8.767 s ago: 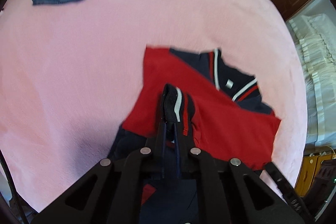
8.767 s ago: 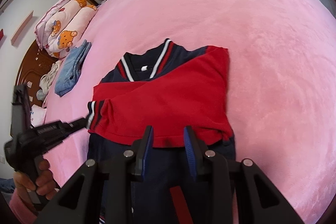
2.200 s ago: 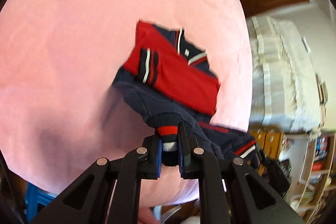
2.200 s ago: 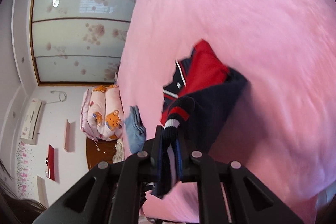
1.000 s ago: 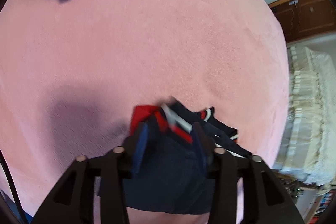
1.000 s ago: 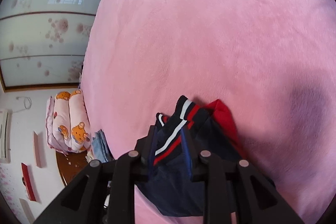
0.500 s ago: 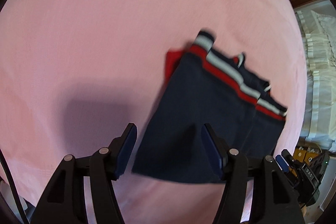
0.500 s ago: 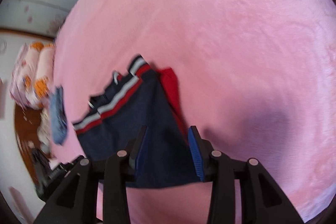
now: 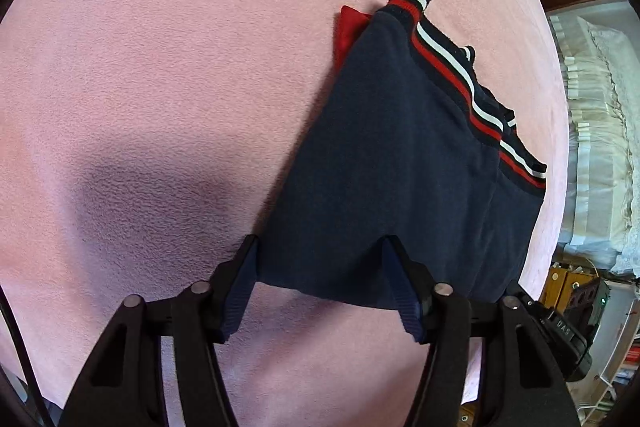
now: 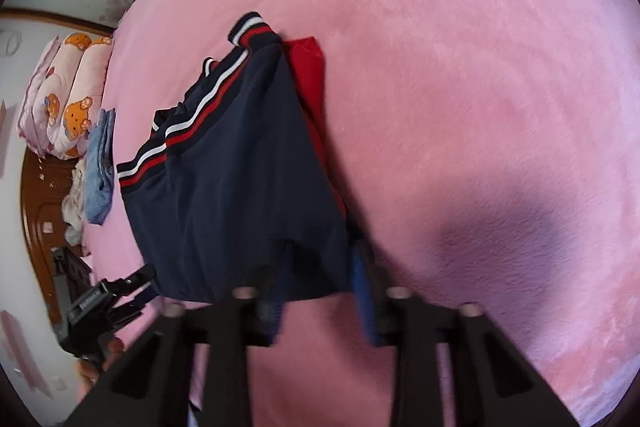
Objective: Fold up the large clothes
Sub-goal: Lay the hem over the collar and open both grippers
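Folded over on itself, the navy jacket lies flat on the pink bed, w/ its striped red-and-white ribbed hem running along the far edge and a corner of red fabric poking out from under the fold on one side. Its near edge sits right at the tips of both tools.

Left tongs hang over that near edge, blue-padded fingers apart and closing; the navy edge shows between them but the pads aren't pressing on it, so nothing's gripped. Right tongs are blurred, over the same near edge at the jacket's other corner; fingers are closing, w/ cloth showing in the gap, but can't tell if they pinch it or not.

Dark shadows of the tools fall on the bed beside the jacket. In the right wrist view a hand holds the other tool at the lower left. Further off at the bed's far side: a folded blue denim piece, approx. next to a rolled quilt w/ bear print, and a wooden headboard behind them.
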Demonstrator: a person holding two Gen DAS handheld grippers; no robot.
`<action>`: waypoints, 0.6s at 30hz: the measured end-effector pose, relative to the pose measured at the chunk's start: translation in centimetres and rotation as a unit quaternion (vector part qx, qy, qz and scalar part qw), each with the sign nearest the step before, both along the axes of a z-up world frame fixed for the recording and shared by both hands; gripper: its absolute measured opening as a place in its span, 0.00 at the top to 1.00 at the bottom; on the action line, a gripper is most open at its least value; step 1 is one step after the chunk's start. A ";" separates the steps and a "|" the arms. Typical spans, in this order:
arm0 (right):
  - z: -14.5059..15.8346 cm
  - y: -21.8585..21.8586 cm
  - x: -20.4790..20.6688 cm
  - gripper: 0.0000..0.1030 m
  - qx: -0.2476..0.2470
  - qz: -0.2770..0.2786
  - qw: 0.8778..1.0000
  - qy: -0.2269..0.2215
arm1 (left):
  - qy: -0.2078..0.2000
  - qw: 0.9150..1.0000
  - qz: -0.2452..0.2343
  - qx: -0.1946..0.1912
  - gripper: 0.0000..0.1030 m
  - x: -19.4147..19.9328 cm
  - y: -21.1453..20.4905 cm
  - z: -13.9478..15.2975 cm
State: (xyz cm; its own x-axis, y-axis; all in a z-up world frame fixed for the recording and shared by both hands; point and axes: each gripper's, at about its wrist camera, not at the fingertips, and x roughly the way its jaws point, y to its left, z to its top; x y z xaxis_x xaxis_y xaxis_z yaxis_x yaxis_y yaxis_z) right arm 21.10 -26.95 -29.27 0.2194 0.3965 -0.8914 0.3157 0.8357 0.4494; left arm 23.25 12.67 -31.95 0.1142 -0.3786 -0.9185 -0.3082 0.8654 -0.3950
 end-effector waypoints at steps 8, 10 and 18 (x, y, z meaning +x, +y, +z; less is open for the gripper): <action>0.2 -0.4 -1.9 0.97 -0.014 -0.013 1.000 -0.017 | -0.006 0.999 -0.020 0.042 0.93 -0.3 -0.1 0.8; 0.0 0.0 -2.0 0.97 -0.026 -0.015 0.999 -0.013 | -0.001 0.998 -0.020 0.059 0.93 -0.4 -0.1 0.6; -1.0 -0.1 -3.2 0.97 -0.025 -0.068 0.997 -0.002 | 0.010 0.998 0.006 0.061 0.95 -1.0 1.3 -0.2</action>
